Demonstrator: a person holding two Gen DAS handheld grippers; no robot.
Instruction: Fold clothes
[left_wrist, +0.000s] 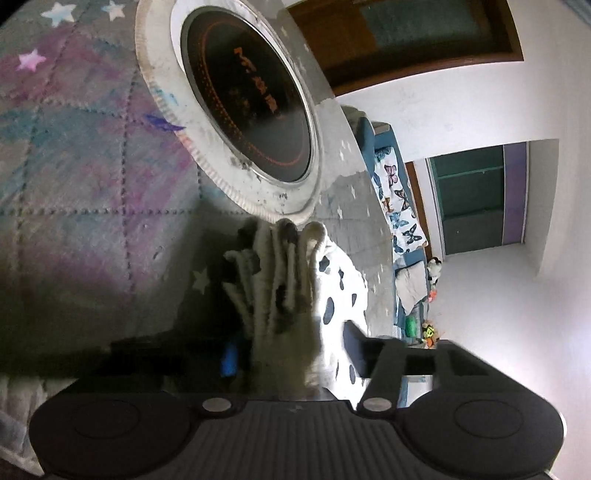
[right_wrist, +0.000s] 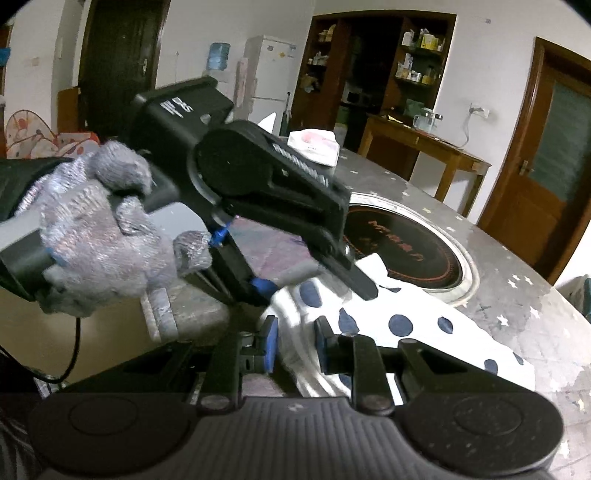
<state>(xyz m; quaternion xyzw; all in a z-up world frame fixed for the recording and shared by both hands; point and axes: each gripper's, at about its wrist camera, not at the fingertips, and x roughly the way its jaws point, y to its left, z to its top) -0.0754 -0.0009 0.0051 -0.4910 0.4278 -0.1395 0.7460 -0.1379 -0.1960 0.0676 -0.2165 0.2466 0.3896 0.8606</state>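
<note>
A white garment with dark blue dots (right_wrist: 413, 328) lies bunched on the star-patterned table cover (right_wrist: 517, 295), beside a round black hotplate (right_wrist: 402, 247). My right gripper (right_wrist: 293, 350) is shut on a gathered fold of the garment at the table's near edge. My left gripper (right_wrist: 317, 280), held in a grey-gloved hand (right_wrist: 99, 229), reaches in from the left and grips the same garment just beyond. In the left wrist view the left gripper (left_wrist: 291, 354) is shut on a thick bunch of stacked folds (left_wrist: 280, 280), with the hotplate (left_wrist: 247, 107) right ahead.
The hotplate has a white ribbed rim (left_wrist: 207, 162). A white and pink bag (right_wrist: 314, 146) sits at the table's far side. A wooden side table (right_wrist: 424, 144), shelves, a fridge (right_wrist: 269, 77) and a wooden door (right_wrist: 546, 177) stand behind.
</note>
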